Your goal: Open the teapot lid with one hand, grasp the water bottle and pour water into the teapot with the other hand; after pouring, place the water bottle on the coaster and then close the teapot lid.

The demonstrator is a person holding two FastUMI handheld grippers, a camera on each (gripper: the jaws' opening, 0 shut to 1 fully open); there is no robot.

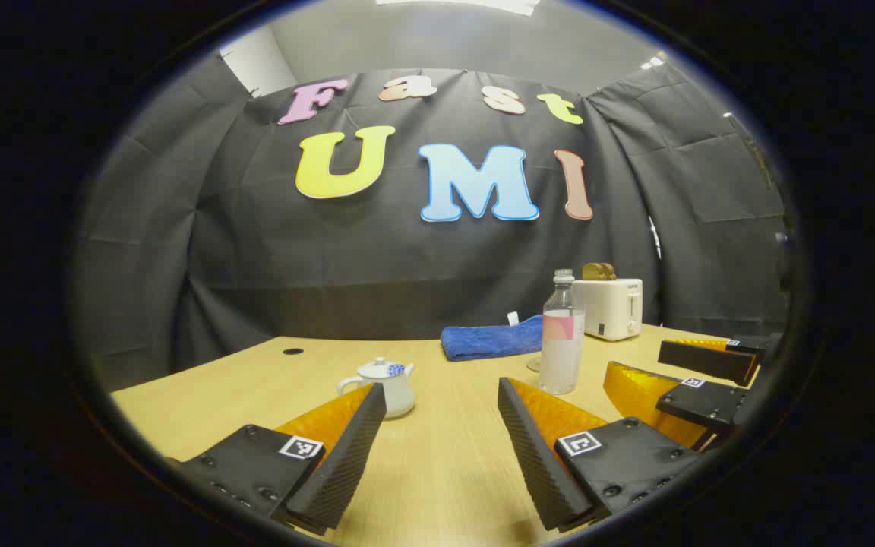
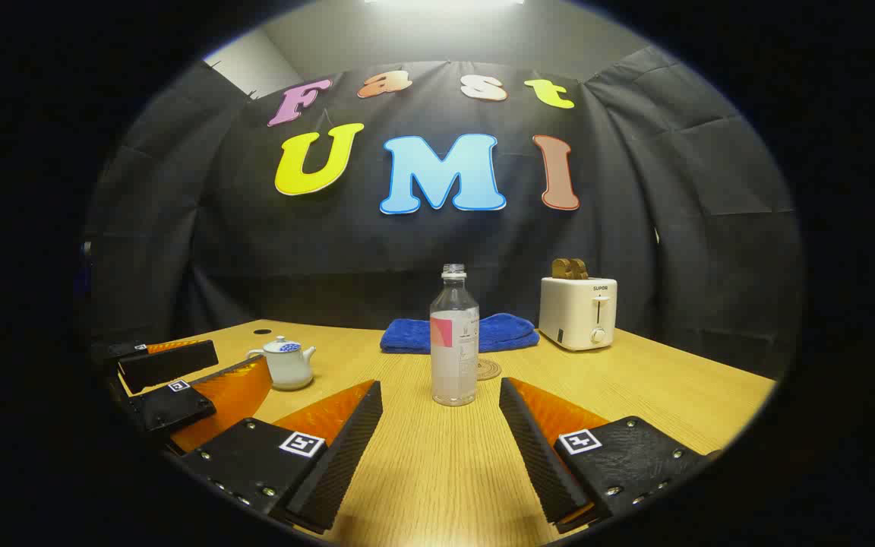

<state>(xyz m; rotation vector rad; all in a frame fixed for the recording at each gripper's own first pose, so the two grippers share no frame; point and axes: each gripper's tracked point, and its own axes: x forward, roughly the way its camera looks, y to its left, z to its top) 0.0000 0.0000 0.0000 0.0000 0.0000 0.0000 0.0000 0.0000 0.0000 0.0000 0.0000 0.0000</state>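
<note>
Wooden table (image 2: 635, 395): we hold left gripper (image 1: 441, 425) and right gripper (image 2: 441, 422) wide, empty; uncapped water bottle (image 2: 454, 338) upright just before coaster (image 2: 488, 370), lidded teapot (image 2: 285, 363) at left.

Plenty of open tabletop, clutter sits around the bottle

The clear plastic water bottle (image 2: 454, 338) stands alone on the light wooden table (image 2: 437, 463): bare wood in front, white ceramic teapot (image 2: 286, 363) well left, round woven coaster (image 2: 488, 369) just behind-right, folded blue towel (image 2: 459, 333) and white toaster (image 2: 579, 312) farther behind.
</note>
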